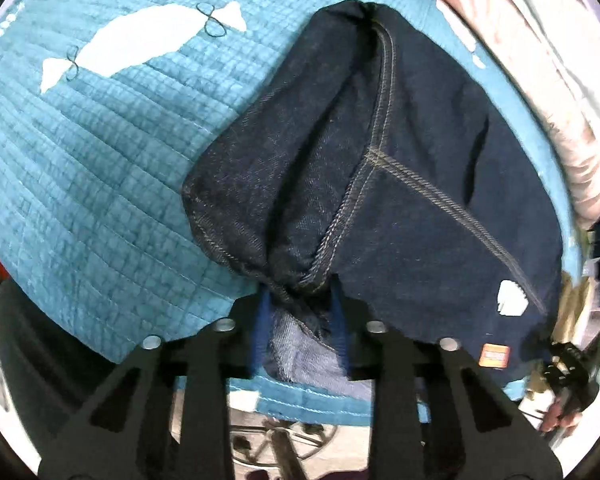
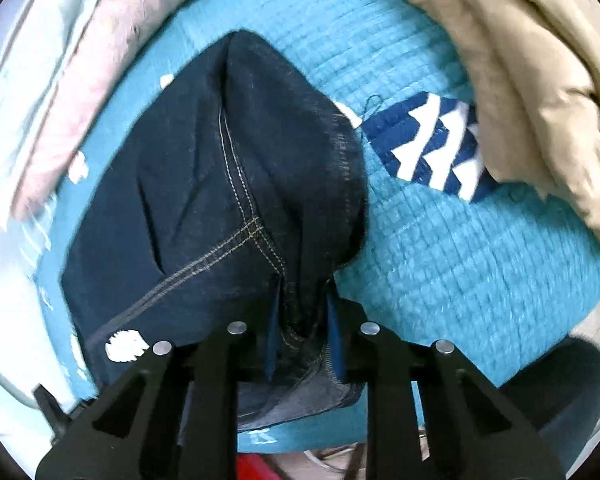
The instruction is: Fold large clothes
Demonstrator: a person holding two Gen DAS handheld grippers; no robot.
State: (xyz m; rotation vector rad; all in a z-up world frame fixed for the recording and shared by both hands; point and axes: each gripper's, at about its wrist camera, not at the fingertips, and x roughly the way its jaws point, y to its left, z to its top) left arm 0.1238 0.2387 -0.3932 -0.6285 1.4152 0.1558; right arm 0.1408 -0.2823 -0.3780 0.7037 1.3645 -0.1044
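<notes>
The jeans [image 1: 400, 184] lie on the quilt [image 1: 100, 160], between two heaps of clothes.

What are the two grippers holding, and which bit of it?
Both hold the dark blue denim jeans. The left gripper and the right gripper each pinch a bunched fold at the near edge.

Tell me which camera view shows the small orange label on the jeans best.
The left wrist view: the orange label shows clearly at the lower right edge of the dark jeans. In the right wrist view the jeans show, but no orange label is visible.
</notes>
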